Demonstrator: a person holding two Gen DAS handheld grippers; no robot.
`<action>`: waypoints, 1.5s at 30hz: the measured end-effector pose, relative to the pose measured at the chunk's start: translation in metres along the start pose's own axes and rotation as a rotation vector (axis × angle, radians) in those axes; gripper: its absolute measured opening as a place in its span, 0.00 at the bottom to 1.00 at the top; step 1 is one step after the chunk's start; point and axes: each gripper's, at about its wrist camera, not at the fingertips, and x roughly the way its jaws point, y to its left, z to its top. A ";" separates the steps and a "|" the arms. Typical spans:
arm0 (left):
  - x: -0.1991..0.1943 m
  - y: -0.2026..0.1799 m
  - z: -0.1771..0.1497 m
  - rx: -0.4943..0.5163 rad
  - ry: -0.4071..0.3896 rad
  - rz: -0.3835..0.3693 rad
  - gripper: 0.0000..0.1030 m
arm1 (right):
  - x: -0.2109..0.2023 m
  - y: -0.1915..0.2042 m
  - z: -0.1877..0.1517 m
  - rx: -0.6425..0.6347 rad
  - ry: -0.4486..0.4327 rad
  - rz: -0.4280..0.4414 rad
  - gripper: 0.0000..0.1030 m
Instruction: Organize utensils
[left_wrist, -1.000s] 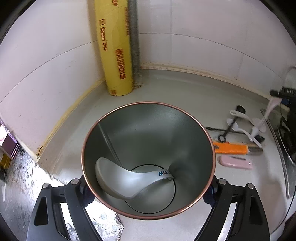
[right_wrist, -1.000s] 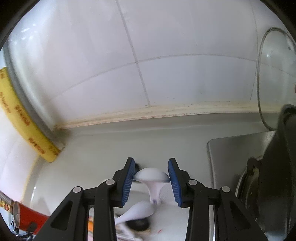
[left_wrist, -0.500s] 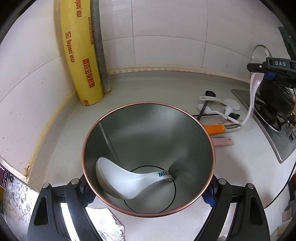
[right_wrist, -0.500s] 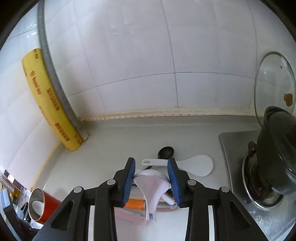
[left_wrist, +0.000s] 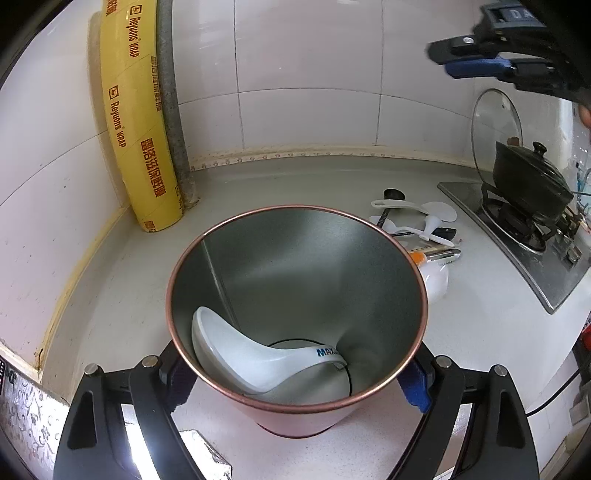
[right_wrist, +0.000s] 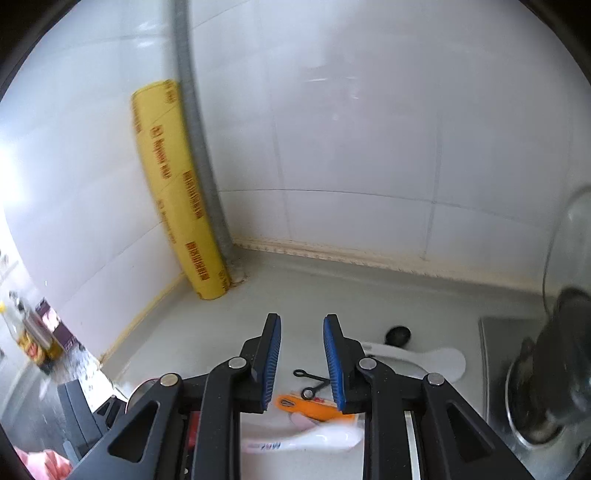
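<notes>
From the left wrist camera, the left gripper (left_wrist: 297, 373) held a metal cup (left_wrist: 295, 302) with a copper rim, one pad on each side of it. A white spoon (left_wrist: 258, 354) lay inside the cup, its bowl against the near wall. Blue letters on its handle read "MAX", and the rest was hidden. More utensils (left_wrist: 417, 225) lay in a heap on the counter (left_wrist: 295, 177) behind the cup. A stove (left_wrist: 524, 236) with a black pot (left_wrist: 528, 181) stood to the right. A yellow roll (left_wrist: 140, 122) in the corner said "Reyons WRAP". The right gripper (left_wrist: 476, 59) hung high up at the top right.

From the right wrist camera, the right gripper (right_wrist: 301, 363) was closing, with nothing between its pads. It hung above the counter (right_wrist: 332, 288). Far below it lay an orange tool (right_wrist: 314, 406), a small black looped thing (right_wrist: 310, 380) and a white spoon (right_wrist: 317, 439) with blurry blue letters. A white paddle (right_wrist: 436, 362) lay to the right. White tiles (right_wrist: 369, 129) covered the wall.
</notes>
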 end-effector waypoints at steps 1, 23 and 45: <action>0.000 0.000 0.000 0.002 0.001 0.003 0.87 | 0.006 0.004 -0.002 -0.014 0.012 0.001 0.25; -0.005 0.016 -0.007 -0.019 -0.029 0.013 0.87 | 0.048 -0.061 -0.182 0.391 0.371 -0.061 0.51; -0.011 0.015 -0.012 -0.011 -0.039 0.007 0.87 | 0.075 -0.024 -0.196 0.199 0.418 -0.186 0.30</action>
